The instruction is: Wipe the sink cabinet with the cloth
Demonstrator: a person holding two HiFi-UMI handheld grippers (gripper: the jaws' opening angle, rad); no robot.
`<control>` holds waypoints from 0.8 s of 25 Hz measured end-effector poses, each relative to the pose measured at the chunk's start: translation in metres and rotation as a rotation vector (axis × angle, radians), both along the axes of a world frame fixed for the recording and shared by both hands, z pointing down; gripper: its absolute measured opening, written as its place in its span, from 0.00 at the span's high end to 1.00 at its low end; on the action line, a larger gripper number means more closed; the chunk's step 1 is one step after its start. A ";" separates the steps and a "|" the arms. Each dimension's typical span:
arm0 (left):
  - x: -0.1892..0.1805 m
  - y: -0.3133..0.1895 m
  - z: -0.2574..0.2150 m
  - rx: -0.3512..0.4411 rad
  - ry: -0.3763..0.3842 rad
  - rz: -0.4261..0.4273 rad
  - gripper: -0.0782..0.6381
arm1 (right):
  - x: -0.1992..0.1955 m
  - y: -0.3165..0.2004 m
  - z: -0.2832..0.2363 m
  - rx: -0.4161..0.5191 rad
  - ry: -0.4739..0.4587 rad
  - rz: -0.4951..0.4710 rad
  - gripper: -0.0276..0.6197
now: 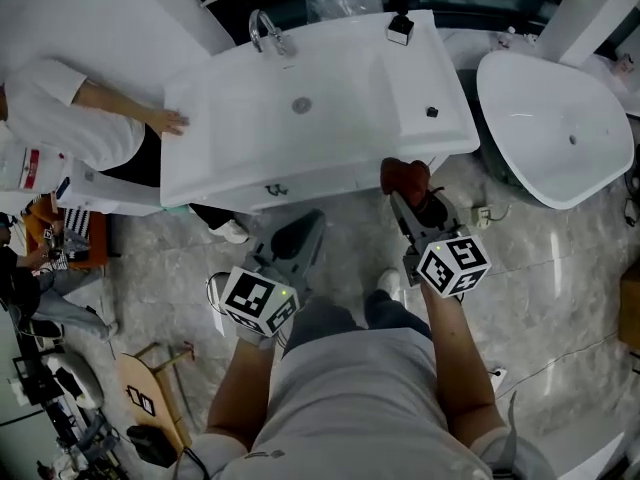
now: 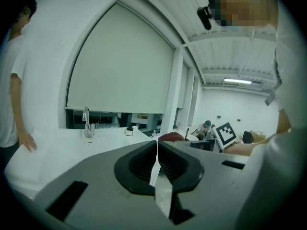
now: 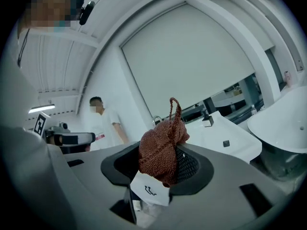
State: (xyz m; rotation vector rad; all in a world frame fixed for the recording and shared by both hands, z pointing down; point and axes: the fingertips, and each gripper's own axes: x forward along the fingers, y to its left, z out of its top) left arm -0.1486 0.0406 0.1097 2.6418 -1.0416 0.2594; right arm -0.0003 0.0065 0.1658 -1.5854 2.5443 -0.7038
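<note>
Left gripper [image 1: 300,233] is closest, held low just off the front edge of the sink cabinet [image 1: 330,173], jaws pressed together on nothing. Right gripper [image 1: 408,203] is pinching the reddish-brown cloth [image 1: 404,176], bunched up right by the front edge near the right corner.

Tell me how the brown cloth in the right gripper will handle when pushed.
Probably floppy: the cloth sits bunched in the right gripper, its loop sticking up. Likely light, and grippy rather than slippery, given the coarse knit.
</note>
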 end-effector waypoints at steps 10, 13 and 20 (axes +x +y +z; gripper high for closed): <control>0.012 -0.008 0.037 -0.096 -0.013 0.027 0.86 | -0.003 0.009 0.069 -0.124 -0.013 0.029 0.68; 0.011 -0.010 0.051 -0.117 -0.030 0.092 0.86 | -0.009 0.009 0.088 -0.154 -0.003 0.072 0.68; 0.002 -0.015 0.085 -0.158 -0.089 0.279 0.86 | -0.037 0.014 0.139 -0.244 0.014 0.166 0.68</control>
